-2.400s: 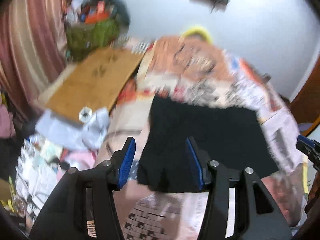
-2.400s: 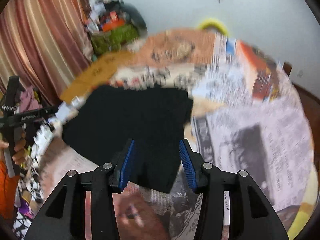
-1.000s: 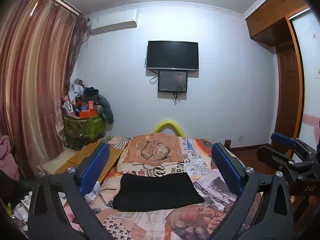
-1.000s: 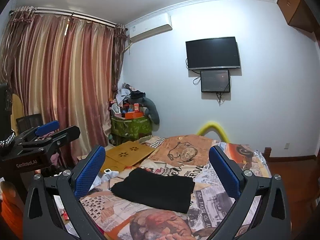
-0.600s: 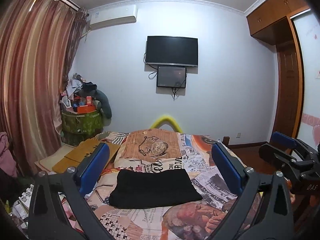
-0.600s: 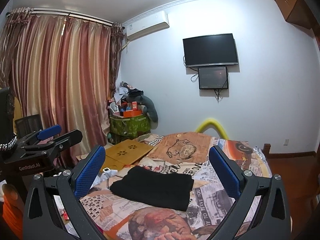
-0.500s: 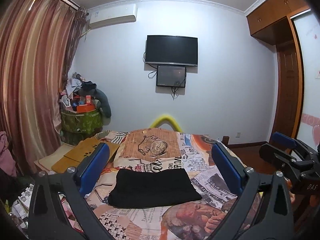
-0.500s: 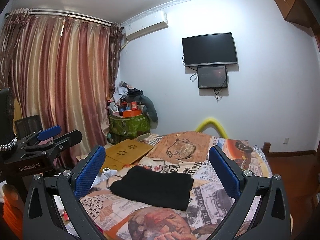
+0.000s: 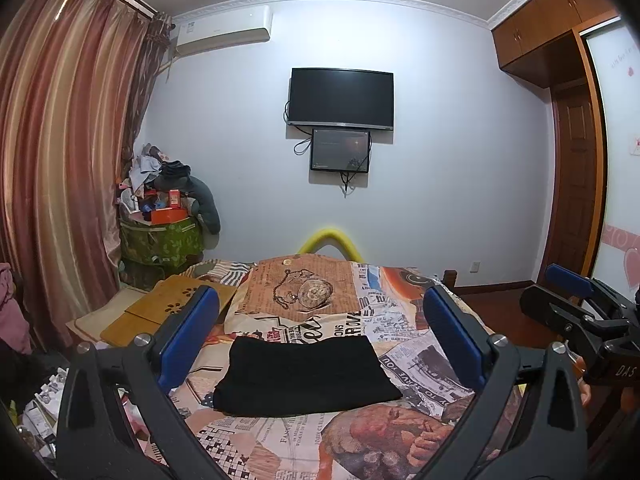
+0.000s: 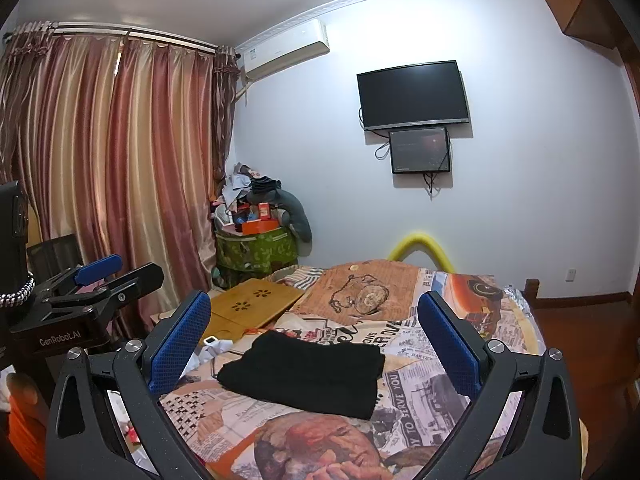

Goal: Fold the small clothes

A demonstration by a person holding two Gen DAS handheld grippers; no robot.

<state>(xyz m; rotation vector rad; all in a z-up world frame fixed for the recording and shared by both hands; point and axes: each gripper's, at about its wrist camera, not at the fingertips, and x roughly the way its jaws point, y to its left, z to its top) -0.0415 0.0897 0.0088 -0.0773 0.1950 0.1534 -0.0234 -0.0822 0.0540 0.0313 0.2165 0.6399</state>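
Wide view of the room here: the bed (image 9: pixel 420 432), spread with a newspaper-print cover, fills the lower half of both wrist views, and beyond it the striped curtains (image 10: pixel 112 168) hang on the left. On the far wall sits a dark television (image 9: pixel 341 98) with a smaller screen (image 9: pixel 340 150) just below it. Down on the cover lies the black garment (image 9: pixel 304 376), folded into a flat rectangle, lying squarely between the fingers of both tools and touching neither. The left gripper (image 9: pixel 320 340) is held above the near end of the bed, its blue pads spread wide with nothing between them. The right gripper (image 10: pixel 314 344) is the same, jaws wide apart and empty. Near the bed's left edge rests a wooden lap tray (image 10: pixel 256 304).
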